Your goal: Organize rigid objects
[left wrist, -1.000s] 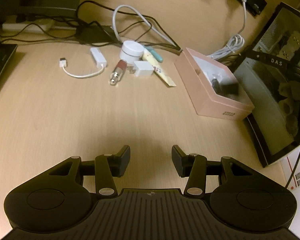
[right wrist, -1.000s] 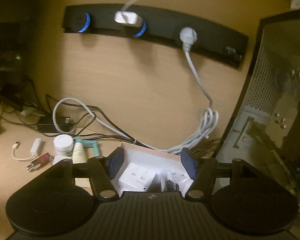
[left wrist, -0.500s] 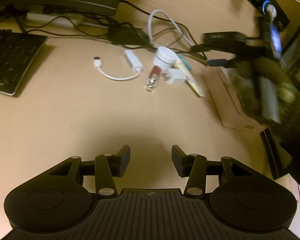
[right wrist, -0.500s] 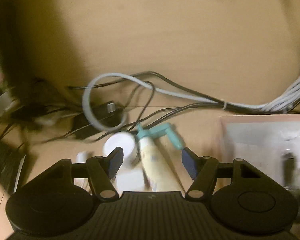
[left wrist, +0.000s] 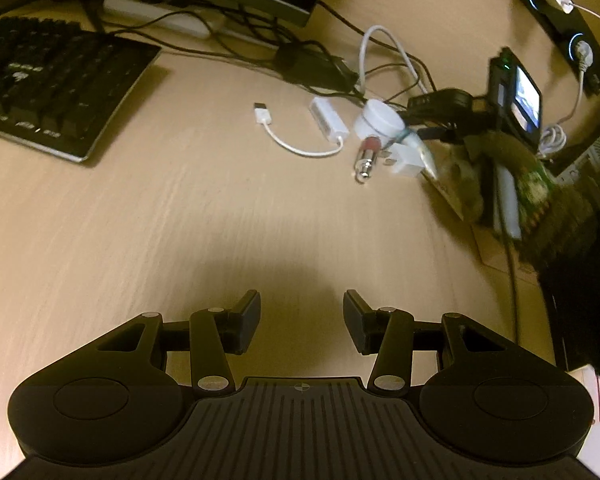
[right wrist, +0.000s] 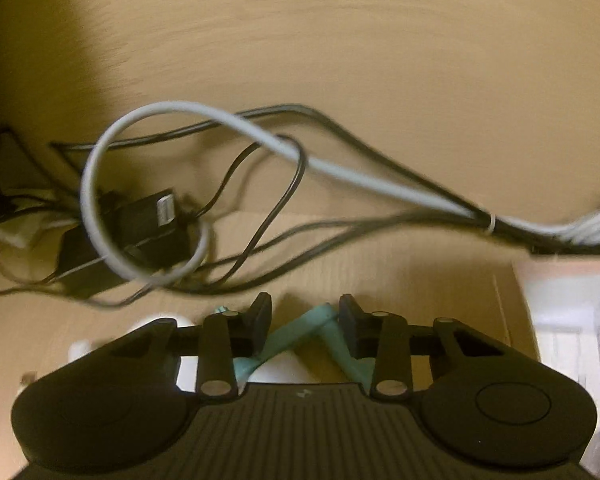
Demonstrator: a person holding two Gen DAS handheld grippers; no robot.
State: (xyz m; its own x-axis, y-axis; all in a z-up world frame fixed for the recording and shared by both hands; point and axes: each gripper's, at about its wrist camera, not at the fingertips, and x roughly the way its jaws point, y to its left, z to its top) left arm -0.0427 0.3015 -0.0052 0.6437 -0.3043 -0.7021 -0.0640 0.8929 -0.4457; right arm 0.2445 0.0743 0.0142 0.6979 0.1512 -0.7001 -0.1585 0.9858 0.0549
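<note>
Teal plastic, a bent Z-shaped piece [right wrist: 320,330], is framed between the fingers of the right gripper [right wrist: 305,320]; the jaws are spread apart, and whether either pad touches the piece cannot be told. It lies on the desk [right wrist: 380,272] over something white. Beyond the fingertips, a grey cable loop [right wrist: 140,168] and black leads are tangled around a black adapter [right wrist: 140,232], so the room ahead is crowded. To the right, the pink box [right wrist: 560,276] is seen, its near edge just beside the gripper body, its inside blurred.

From the left wrist, the left gripper [left wrist: 302,316] is held wide open over bare wood, nothing between its pads, with a broad stretch of open desk ahead. Farther on, a small cluster is gathered: a white jar [left wrist: 378,120], a white charger [left wrist: 406,158], a red-and-metal plug [left wrist: 366,156] and a white dongle [left wrist: 326,120] with its cable curling left. The right gripper's body [left wrist: 448,106] is seen reaching in at that cluster's right edge, blurred. A keyboard [left wrist: 48,92] is set at the far left, well apart from everything.
</note>
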